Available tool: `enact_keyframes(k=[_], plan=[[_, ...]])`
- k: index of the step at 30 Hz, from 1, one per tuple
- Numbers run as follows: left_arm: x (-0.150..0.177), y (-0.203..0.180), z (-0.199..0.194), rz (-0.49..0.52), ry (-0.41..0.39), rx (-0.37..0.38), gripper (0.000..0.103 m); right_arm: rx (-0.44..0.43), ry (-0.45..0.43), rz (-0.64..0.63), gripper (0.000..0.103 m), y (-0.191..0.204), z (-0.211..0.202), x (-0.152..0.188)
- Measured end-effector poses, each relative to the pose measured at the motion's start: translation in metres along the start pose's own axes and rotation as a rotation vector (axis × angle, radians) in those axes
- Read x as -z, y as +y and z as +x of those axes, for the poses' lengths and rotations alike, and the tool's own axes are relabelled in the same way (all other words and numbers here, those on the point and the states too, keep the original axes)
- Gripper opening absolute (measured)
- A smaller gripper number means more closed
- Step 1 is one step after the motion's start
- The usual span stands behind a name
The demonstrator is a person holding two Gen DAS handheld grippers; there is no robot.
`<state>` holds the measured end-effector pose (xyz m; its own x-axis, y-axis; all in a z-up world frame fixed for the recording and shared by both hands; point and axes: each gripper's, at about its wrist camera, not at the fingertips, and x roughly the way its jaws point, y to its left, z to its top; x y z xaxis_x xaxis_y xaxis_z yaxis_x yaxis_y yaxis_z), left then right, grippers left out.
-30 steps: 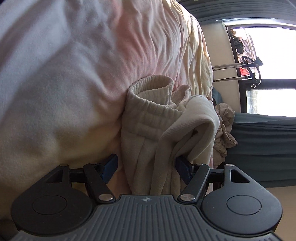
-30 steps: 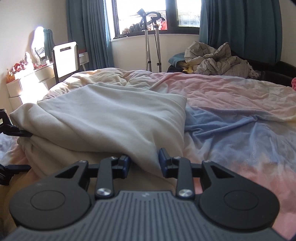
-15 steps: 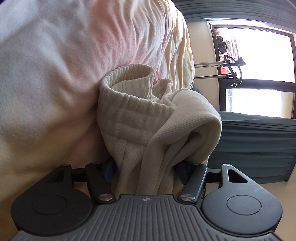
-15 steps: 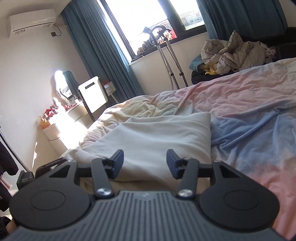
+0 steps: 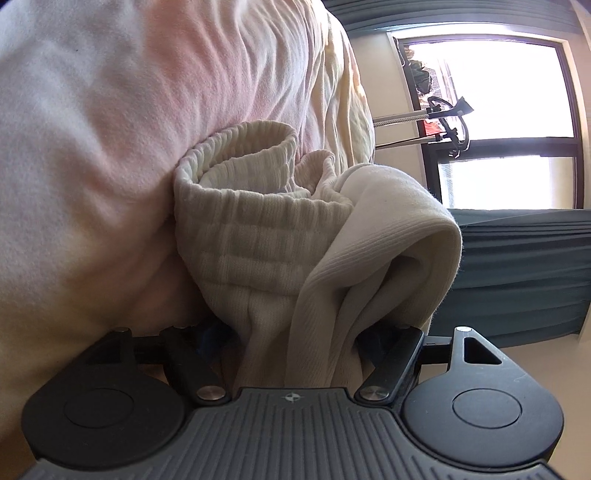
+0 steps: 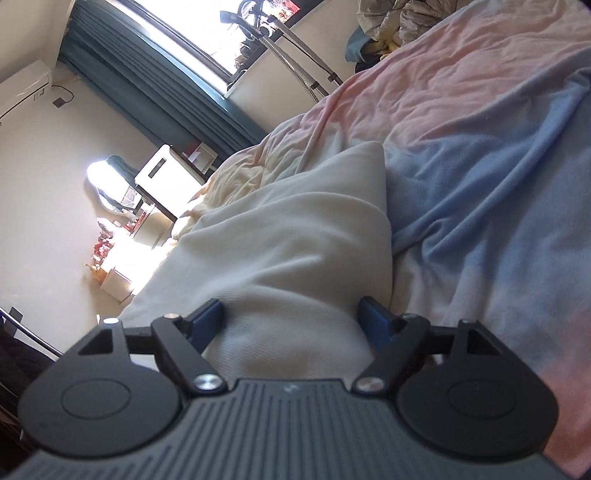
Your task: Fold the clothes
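Observation:
A cream sweatshirt (image 6: 295,236) lies folded on the bed's pastel sheet (image 6: 480,166). In the left wrist view its ribbed hem and cuff (image 5: 258,240) bunch up against the sheet (image 5: 110,147). My left gripper (image 5: 293,332) is open, its jaws wide apart with the bunched ribbed cloth filling the gap and hiding the fingertips. My right gripper (image 6: 291,317) is open too and rolled to one side. Its blue-padded fingers (image 6: 373,321) straddle the near edge of the folded sweatshirt without pinching it.
A pile of crumpled laundry (image 6: 399,18) sits beyond the bed's far side. Crutches (image 6: 295,48) lean under the window beside teal curtains (image 6: 147,81). A white chair back (image 6: 166,170) and a cluttered dresser (image 6: 110,236) stand left of the bed.
My right gripper opened from a narrow pinch on the sweatshirt's fold, then tilted and rose. The left gripper pushed forward, so the ribbed hem now fills its jaws.

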<state>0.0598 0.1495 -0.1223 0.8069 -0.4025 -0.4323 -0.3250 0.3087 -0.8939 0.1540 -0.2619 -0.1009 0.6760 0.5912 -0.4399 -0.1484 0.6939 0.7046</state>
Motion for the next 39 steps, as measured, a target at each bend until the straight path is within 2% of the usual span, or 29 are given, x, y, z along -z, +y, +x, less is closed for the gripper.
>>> enact_keyframes(k=[3,5,7,8,10,11,13,17,22,26,30,35,39], plan=[[0.001,-0.005,0.003,0.035,-0.018,-0.009,0.075,0.013,0.004,-0.032,0.088,0.005,0.010,-0.002],[0.004,-0.011,0.000,0.080,-0.028,-0.016,0.068,0.035,-0.018,-0.059,0.080,0.009,0.010,-0.001],[0.006,-0.018,-0.005,0.127,-0.038,-0.023,0.049,0.072,-0.069,-0.148,0.062,0.021,0.007,0.005],[0.008,-0.022,-0.007,0.150,-0.042,-0.026,0.045,0.091,-0.096,-0.198,0.058,0.027,0.006,0.009],[0.011,-0.029,-0.012,0.197,-0.052,-0.033,0.039,0.144,-0.162,-0.349,0.042,0.050,0.002,0.018],[0.012,-0.032,-0.014,0.220,-0.056,-0.037,0.038,0.161,-0.186,-0.400,0.040,0.061,0.000,0.021],[0.015,-0.039,-0.018,0.267,-0.066,-0.044,0.034,0.163,-0.232,-0.414,0.032,0.074,-0.009,0.019],[0.021,-0.056,-0.029,0.363,-0.082,-0.055,0.032,0.158,-0.295,-0.403,0.027,0.094,-0.033,0.009],[0.046,-0.105,-0.054,0.469,-0.095,0.001,0.032,0.146,-0.372,-0.424,0.024,0.119,-0.083,-0.009],[0.084,-0.152,-0.045,0.516,-0.066,0.043,0.032,0.159,-0.454,-0.426,0.024,0.121,-0.146,-0.033],[0.153,-0.200,-0.022,0.602,-0.025,0.098,0.032,0.224,-0.547,-0.454,0.024,0.099,-0.221,-0.061],[0.237,-0.257,0.039,0.687,0.069,0.178,0.032,0.356,-0.643,-0.455,0.024,0.043,-0.313,-0.089],[0.300,-0.287,0.102,0.754,0.161,0.230,0.032,0.462,-0.704,-0.419,0.024,-0.015,-0.372,-0.110]])
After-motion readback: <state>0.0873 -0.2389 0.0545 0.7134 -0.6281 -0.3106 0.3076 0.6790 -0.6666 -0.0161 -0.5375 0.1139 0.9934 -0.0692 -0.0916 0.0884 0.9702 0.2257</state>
